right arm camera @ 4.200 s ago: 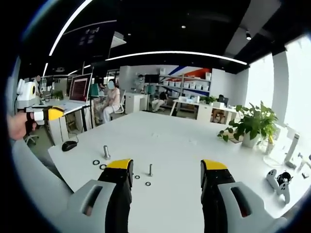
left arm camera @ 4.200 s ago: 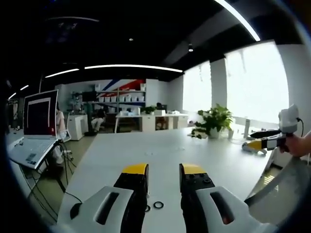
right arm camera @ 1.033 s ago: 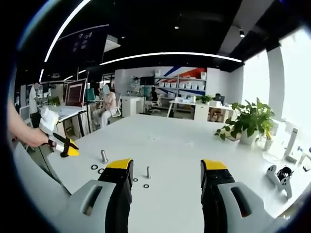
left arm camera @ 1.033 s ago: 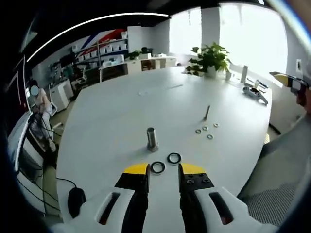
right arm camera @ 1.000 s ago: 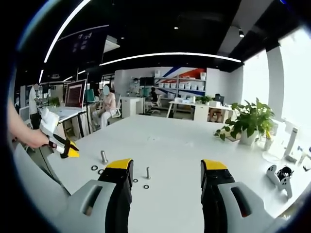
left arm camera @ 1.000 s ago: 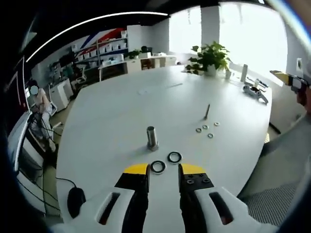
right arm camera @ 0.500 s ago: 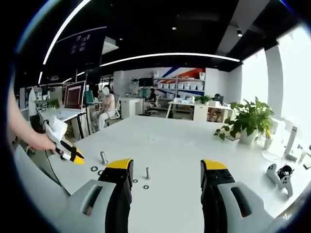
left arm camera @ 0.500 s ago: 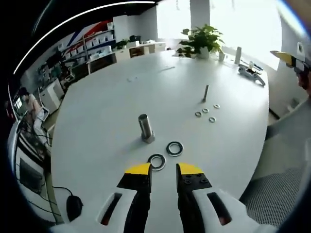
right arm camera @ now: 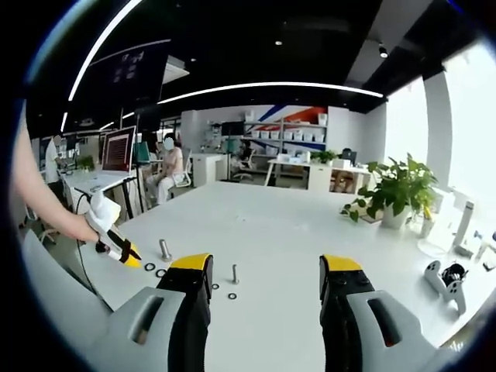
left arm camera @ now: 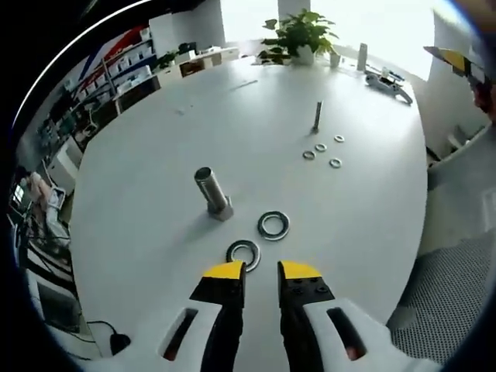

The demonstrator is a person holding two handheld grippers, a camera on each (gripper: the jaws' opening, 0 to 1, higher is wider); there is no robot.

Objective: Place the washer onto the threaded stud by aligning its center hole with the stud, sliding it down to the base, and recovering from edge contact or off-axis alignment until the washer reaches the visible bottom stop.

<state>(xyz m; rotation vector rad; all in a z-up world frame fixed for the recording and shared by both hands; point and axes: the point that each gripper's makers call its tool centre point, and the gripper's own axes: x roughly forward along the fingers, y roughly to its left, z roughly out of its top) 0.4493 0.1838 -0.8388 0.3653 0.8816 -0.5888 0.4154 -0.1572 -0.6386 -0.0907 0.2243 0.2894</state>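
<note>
Washers lie flat on the white table [left arm camera: 155, 155] in the left gripper view: the nearer washer [left arm camera: 243, 252] sits just ahead of the left gripper [left arm camera: 260, 270], and a second washer [left arm camera: 273, 225] lies just beyond and to its right, the two apart from each other. Neither is on the large threaded stud [left arm camera: 210, 191], which stands close behind them, leaning in the fisheye picture. The left gripper's yellow-tipped jaws stand slightly apart, a narrow gap between them, holding nothing. Further across the table a thin stud [left arm camera: 317, 116] stands upright with three small washers [left arm camera: 322, 153] scattered near its foot. A potted plant [left arm camera: 298, 32] stands at the far edge, with a dark-and-white device [left arm camera: 385, 82] lying to its right. In the right gripper view, the right gripper [right arm camera: 266, 267] is wide open and empty, held above the table. The left gripper shows at the left of that view, in a hand [right arm camera: 77, 226], tilted down toward the large stud and washers. A screen with red content [right arm camera: 118, 151] and a seated person [right arm camera: 167, 172] are in the background. No brand, label or writing can be read in either view.
</note>
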